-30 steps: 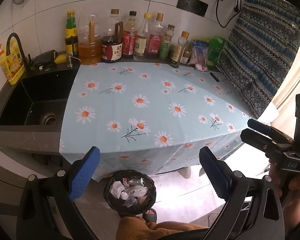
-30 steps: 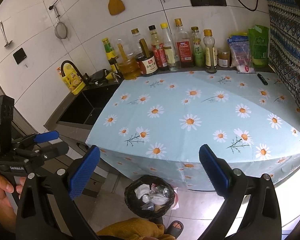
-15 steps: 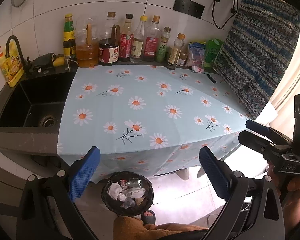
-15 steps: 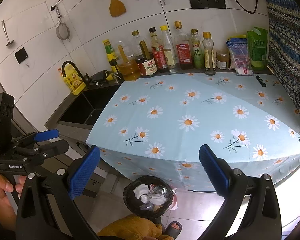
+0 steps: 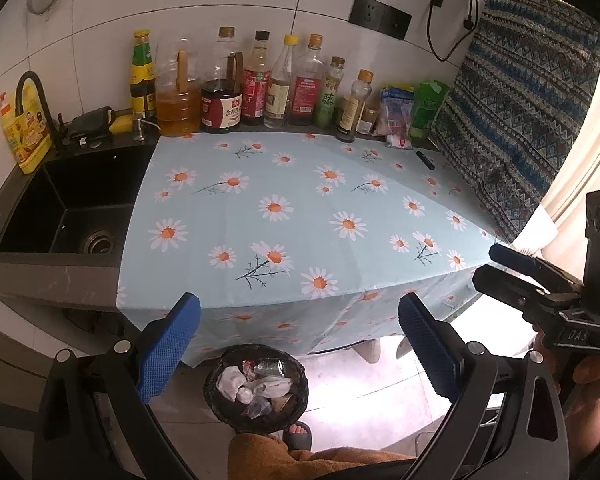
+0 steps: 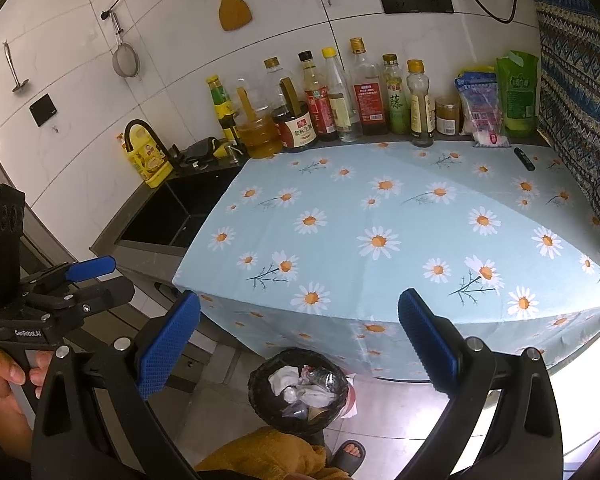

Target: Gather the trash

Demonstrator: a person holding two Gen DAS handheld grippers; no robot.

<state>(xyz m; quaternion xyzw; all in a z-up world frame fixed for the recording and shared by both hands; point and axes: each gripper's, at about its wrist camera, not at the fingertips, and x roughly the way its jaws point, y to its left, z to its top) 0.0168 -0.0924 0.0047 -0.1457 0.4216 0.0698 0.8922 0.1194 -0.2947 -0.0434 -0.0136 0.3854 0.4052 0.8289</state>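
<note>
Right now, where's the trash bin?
The trash bin sits on the floor below the daisy tablecloth's front edge, bottom centre in both views, beside the person's sandalled foot.

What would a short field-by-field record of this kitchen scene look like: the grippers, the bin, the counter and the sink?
left gripper: open, holding nothing, held in front of the counter
right gripper: open, holding nothing
trash bin: black, on the floor in front of the counter, holds crumpled paper and wrappers
tablecloth: light blue with daisies; no loose trash visible on it
black marker: lies near the cloth's far right corner
condiment bottles: upright row along the wall
sink: black, left of the cloth
</note>
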